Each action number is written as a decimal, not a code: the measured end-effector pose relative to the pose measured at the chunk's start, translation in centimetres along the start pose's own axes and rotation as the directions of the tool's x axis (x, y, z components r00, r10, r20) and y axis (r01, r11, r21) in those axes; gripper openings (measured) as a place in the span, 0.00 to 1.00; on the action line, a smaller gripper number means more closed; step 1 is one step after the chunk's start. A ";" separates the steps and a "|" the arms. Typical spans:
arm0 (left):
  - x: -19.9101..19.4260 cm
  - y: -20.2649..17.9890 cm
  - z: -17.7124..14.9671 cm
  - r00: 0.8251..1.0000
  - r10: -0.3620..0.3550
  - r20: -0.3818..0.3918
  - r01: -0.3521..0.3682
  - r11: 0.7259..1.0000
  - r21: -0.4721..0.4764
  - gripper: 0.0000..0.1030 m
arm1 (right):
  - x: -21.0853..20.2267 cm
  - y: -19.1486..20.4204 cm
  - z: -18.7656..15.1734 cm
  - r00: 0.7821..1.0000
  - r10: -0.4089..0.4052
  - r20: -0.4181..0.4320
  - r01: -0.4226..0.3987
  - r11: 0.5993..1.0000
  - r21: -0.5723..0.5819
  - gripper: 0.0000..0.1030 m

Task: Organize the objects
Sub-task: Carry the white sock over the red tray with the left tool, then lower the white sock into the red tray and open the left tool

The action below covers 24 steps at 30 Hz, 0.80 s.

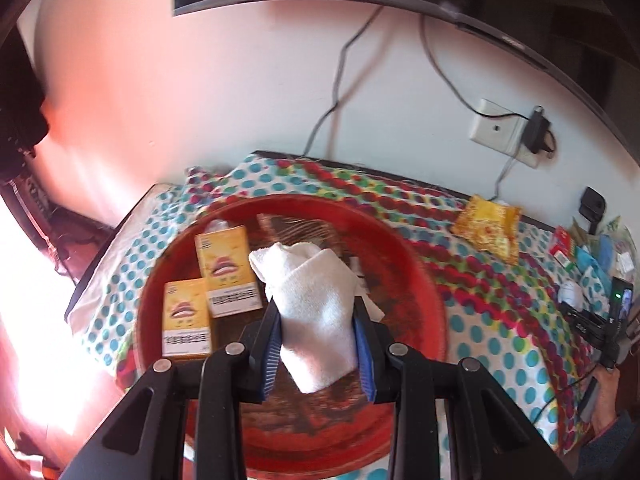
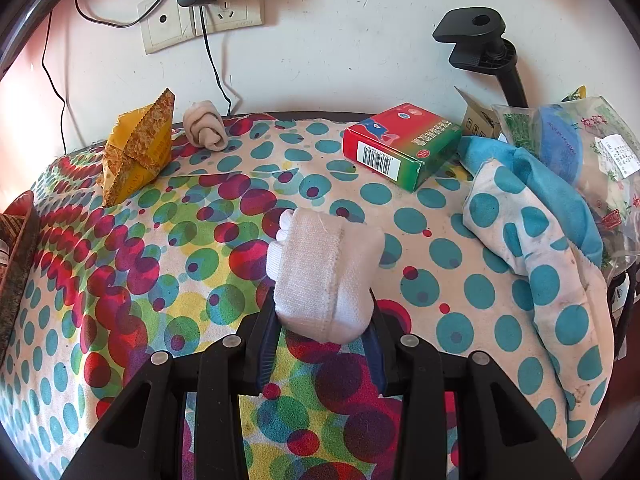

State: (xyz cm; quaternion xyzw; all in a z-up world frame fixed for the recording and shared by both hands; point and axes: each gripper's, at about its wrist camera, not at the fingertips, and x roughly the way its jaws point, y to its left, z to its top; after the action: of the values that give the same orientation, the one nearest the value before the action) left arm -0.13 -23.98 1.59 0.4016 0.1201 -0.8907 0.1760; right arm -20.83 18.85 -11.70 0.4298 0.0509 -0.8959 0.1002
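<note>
Left wrist view: the left hand-held gripper (image 1: 318,320) pinches a rolled white towel (image 1: 316,304) above the red tray (image 1: 424,280), which holds two yellow cartons (image 1: 226,272) toward the table's left edge. Right wrist view: the right hand-held gripper (image 2: 322,320) pinches a folded white sock (image 2: 326,276) over the dotted tablecloth (image 2: 460,280), mid-table.

Red-green box (image 2: 401,145): barcode on side, Chinese print on top too small to read. Two yellow cartons (image 1: 225,270) in red basin (image 1: 420,280): barcode labels, characters blurred. Clear bag's white label (image 2: 618,154): print illegible. No word or number could be read.
</note>
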 end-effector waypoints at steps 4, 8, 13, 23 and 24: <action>0.6 1.9 -0.7 1.000 0.022 -0.016 -0.023 1.000 -0.015 0.31 | 0.0 0.0 0.0 1.000 -0.002 -0.001 0.002 1.000 0.000 0.35; 1.6 3.1 -1.4 0.998 0.040 -0.040 -0.040 0.999 -0.002 0.31 | 0.0 0.1 0.0 1.000 -0.003 -0.001 0.003 1.000 -0.001 0.35; 3.7 4.0 -2.2 0.995 0.044 -0.089 -0.043 0.999 0.009 0.31 | 0.1 0.1 0.0 1.000 -0.003 -0.001 0.003 1.000 -0.001 0.35; 6.9 5.4 -3.0 0.989 0.049 -0.140 -0.040 0.997 0.064 0.32 | 0.1 0.3 0.0 1.000 -0.005 -0.001 0.005 1.000 -0.003 0.35; 7.1 5.4 -3.0 0.988 0.062 -0.141 -0.052 0.996 0.073 0.32 | 0.1 0.3 0.0 1.000 -0.006 -0.001 0.006 1.000 -0.003 0.35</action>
State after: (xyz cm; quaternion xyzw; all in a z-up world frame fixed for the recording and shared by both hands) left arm -0.25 -29.37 -6.16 0.4737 0.0899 -0.8578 0.1783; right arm -20.80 18.52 -11.75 0.4301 0.0536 -0.8958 0.0982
